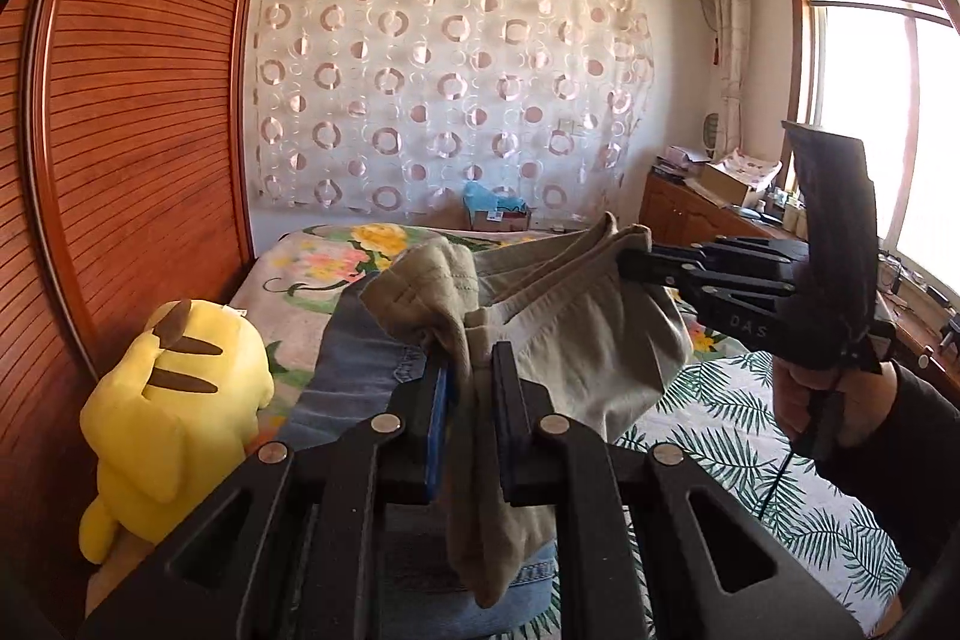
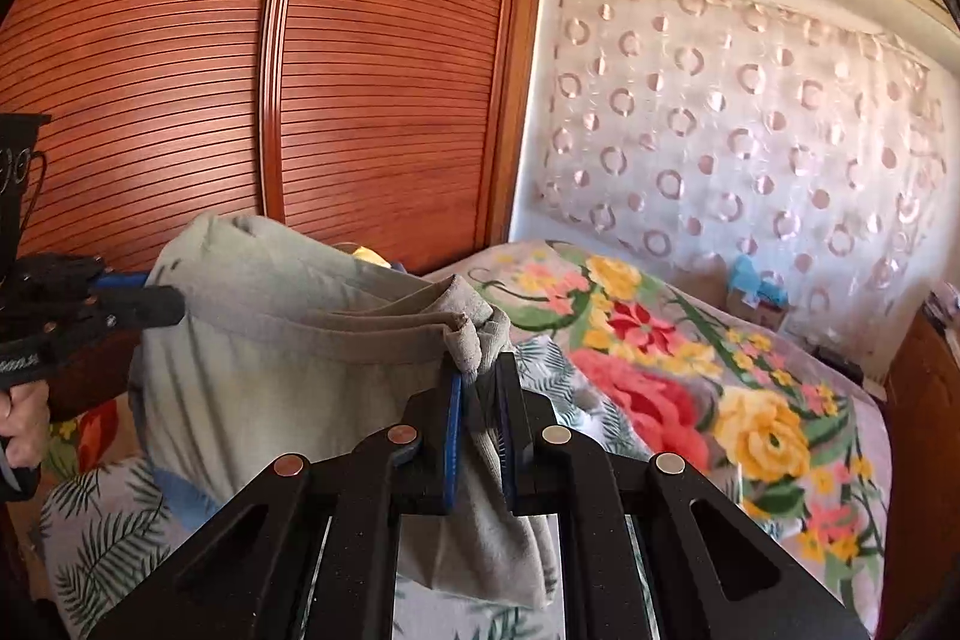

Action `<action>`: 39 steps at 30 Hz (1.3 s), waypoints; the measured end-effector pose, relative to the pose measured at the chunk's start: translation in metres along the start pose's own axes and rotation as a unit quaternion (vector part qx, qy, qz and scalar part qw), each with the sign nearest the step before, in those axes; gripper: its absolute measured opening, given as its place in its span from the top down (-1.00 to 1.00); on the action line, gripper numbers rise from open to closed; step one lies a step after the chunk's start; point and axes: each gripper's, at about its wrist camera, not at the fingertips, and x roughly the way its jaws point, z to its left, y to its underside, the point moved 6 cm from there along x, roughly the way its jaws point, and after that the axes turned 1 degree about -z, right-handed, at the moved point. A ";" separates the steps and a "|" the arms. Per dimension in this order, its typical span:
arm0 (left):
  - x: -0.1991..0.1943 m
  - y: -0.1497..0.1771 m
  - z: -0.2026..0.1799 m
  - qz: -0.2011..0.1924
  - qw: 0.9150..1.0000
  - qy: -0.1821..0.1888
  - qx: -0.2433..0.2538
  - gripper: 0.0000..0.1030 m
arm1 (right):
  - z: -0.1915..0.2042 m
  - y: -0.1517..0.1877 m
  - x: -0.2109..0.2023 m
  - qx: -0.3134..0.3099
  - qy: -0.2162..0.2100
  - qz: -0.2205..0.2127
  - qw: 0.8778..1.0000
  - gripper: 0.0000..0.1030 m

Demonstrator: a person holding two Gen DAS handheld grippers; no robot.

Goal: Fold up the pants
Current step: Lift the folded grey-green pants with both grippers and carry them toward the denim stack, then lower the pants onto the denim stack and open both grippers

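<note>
A: Left wrist view first. What does the left gripper (image 1: 471,370) have?

B: Its jaws are clamped on a bunched fold of the pants (image 1: 570,334), olive-grey cloth that spills down between the fingers. Across from it the right gripper (image 1: 627,261) pinches the other end of the same edge, held by a hand (image 1: 804,400) in a dark sleeve.

A: So the pants are off the bed (image 1: 750,430)?

B: Their top edge is, stretched in the air between the two grippers and sagging below it. How far the lower cloth reaches toward the bed I cannot tell.

A: And from the right wrist view?

B: The same, mirrored. The right gripper (image 2: 480,382) is closed on a wad of the pants (image 2: 270,370), and the left gripper (image 2: 165,307) grips the far end, over the bed's (image 2: 660,388) near side.

A: Anything else on the bed?

B: Jeans (image 1: 360,370) lie on it under the pants, and a yellow plush (image 1: 174,412) sits at the bed's edge by the wardrobe (image 1: 138,130). A circle-patterned curtain (image 1: 450,88) hangs on the wall beyond the bed's far end.
</note>
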 end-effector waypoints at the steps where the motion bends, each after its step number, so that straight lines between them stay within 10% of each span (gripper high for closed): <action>1: 0.000 0.000 0.003 -0.001 1.000 -0.002 -0.001 0.72 | -0.001 -0.001 0.006 -0.003 -0.004 -0.001 1.000 0.80; 33: -0.003 0.059 0.052 0.041 0.993 -0.073 -0.085 0.51 | 0.004 0.000 0.074 -0.067 -0.068 0.038 0.995 0.80; 39: 0.003 0.069 0.054 0.053 0.991 -0.079 -0.090 0.50 | -0.012 0.002 0.070 -0.047 -0.074 0.058 0.994 0.41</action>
